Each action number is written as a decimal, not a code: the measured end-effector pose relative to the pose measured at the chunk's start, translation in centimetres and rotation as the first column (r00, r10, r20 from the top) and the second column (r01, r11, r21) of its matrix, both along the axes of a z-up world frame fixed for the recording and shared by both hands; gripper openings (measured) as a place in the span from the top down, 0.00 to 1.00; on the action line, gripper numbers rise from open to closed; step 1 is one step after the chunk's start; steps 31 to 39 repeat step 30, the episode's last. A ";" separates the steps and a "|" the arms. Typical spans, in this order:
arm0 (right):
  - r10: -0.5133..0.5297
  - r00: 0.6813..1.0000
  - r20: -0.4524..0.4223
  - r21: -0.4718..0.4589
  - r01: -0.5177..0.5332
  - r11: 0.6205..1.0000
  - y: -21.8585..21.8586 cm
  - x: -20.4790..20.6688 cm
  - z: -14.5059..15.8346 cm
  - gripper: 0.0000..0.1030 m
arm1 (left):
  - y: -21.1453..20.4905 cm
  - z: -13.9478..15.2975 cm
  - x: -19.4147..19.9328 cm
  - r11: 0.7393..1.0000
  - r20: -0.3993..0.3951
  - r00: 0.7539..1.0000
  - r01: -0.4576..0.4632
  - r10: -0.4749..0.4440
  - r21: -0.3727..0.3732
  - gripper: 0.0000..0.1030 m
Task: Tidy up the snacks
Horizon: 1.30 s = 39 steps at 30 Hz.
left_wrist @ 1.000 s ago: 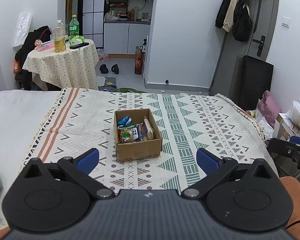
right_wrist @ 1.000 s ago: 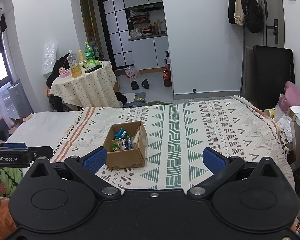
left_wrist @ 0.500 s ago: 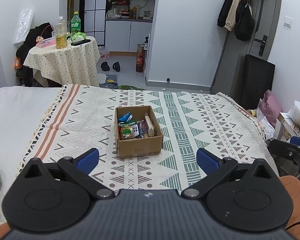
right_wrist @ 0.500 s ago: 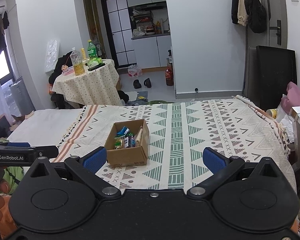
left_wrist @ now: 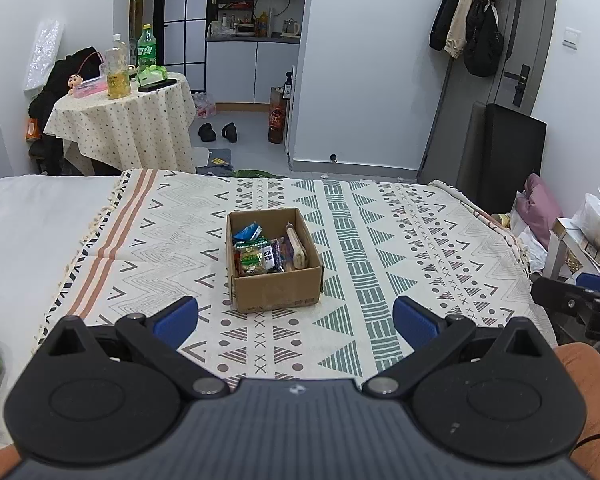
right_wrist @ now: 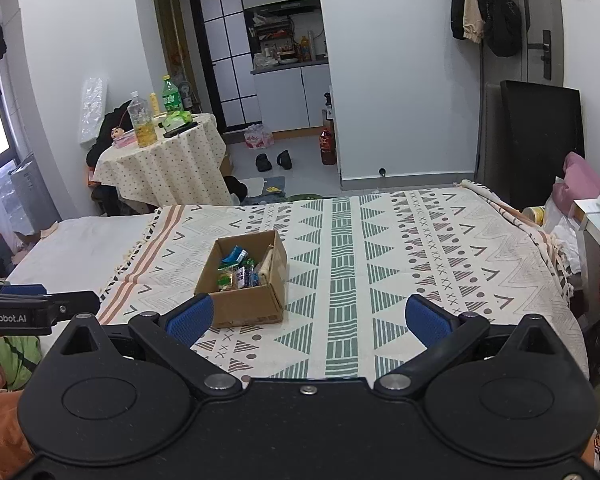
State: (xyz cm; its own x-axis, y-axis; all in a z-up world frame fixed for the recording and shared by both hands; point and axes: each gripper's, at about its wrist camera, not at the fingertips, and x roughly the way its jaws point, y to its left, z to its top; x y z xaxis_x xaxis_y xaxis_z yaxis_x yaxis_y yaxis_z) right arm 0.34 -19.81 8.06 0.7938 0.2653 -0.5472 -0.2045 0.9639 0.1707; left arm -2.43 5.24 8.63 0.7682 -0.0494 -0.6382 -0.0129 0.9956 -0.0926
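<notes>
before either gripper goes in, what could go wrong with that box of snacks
1. The box sits on a soft blanket, unsupported; a push from the open left gripper could slide or tip it.
2. The snacks are packed tight, so a grab may catch two packets.
3. The open right gripper approaches the same box; the two could collide.

Your left gripper (left_wrist: 296, 322) and right gripper (right_wrist: 307, 320) are black, with blue ribbed fingertip pads (right_wrist: 190, 317), silver pivot screws and round side discs; one side bears "GenRobot.AI" lettering (right_wrist: 2, 317). You wear orange.
</notes>
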 end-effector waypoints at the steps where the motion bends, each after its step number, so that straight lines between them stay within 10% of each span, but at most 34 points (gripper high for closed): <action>1: -0.002 1.000 0.000 0.001 0.002 1.000 -0.1 0.0 0.0 0.00 | 0.0 0.0 -0.1 1.000 0.000 1.000 0.002 -0.002 -0.002 0.00; 39: -0.012 1.000 -0.005 -0.007 0.012 1.000 -0.2 -0.2 -0.5 0.00 | 0.8 0.6 -1.4 1.000 0.021 1.000 -0.013 0.013 0.001 0.00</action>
